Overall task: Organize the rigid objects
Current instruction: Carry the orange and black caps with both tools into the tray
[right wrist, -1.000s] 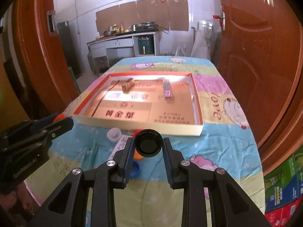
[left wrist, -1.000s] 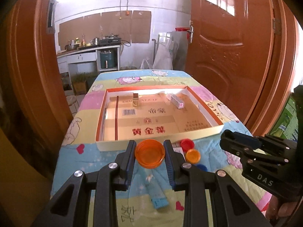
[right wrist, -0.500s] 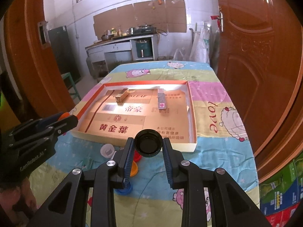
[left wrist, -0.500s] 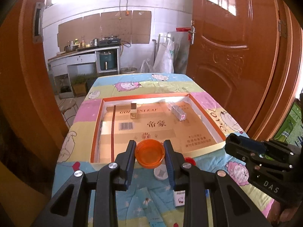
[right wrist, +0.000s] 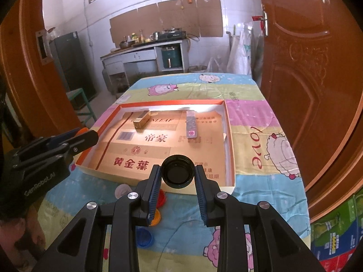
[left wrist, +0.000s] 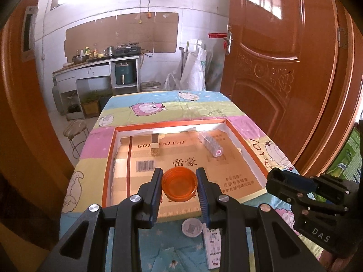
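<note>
— How far along are they?

— Partway, I'd say. Two small boxes already lie in the tray (left wrist: 109, 158): a gold box (right wrist: 141, 120) and a clear box (right wrist: 191, 125). Each gripper has a cap: the left gripper (left wrist: 179, 187) has its jaws clamped on an orange cap (left wrist: 179, 187), over the tray's near end; the right gripper (right wrist: 178, 174) is closed on a black cap (right wrist: 178, 173), above the near rim.

— What's left?

— More caps on the desk (right wrist: 256, 188) in front of the tray: a white cap (left wrist: 191, 227), a red cap (right wrist: 161, 198), a blue cap (right wrist: 144, 235) (possibly others, half hidden).

— The room?

— A cartoon cloth on the desk, wooden doors (left wrist: 283, 68) either side, a kitchen counter (right wrist: 145, 45) behind.
</note>
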A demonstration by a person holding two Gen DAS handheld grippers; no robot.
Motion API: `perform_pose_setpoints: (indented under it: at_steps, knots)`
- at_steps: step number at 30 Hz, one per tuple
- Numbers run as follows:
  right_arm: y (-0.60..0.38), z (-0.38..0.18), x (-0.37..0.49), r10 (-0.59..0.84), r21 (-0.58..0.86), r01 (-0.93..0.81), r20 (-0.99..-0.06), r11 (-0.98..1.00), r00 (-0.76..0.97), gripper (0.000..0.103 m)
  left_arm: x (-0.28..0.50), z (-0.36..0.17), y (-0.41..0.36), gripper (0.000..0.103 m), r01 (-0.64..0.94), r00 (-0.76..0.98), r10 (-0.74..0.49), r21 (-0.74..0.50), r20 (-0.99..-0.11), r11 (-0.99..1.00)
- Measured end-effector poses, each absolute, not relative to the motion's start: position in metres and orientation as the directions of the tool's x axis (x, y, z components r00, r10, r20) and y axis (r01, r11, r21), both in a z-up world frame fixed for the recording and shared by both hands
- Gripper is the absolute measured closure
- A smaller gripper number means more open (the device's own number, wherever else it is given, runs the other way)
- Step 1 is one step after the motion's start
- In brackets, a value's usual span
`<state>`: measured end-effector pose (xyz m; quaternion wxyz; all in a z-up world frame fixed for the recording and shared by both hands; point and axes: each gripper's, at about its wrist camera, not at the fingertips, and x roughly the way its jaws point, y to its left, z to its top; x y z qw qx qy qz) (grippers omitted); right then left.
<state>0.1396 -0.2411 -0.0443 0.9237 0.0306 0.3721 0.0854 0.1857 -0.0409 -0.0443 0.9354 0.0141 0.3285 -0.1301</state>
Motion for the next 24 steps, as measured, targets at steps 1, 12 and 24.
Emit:
perform_pose_setpoints:
  at_steps: [1, 12, 24]
  knots:
    - [-0.242, -0.044, 0.142, 0.179, 0.119, -0.134, -0.684, 0.984, 0.707, 0.073, 0.187, -0.045, -0.042, 0.073, 0.253, 0.75, -0.234, -0.059, -0.619, 0.966]
    - [-0.246, -0.052, 0.164, 0.173, 0.12, -0.125, -0.703, 0.985, 0.69, 0.073, 0.21, -0.049, -0.047, 0.073, 0.253, 0.737, -0.233, -0.061, -0.634, 0.966]
    - [-0.256, -0.052, 0.2, 0.146, 0.087, -0.12, -0.706, 0.989, 0.693, 0.073, 0.248, -0.052, -0.052, 0.073, 0.26, 0.715, -0.244, -0.075, -0.656, 0.963]
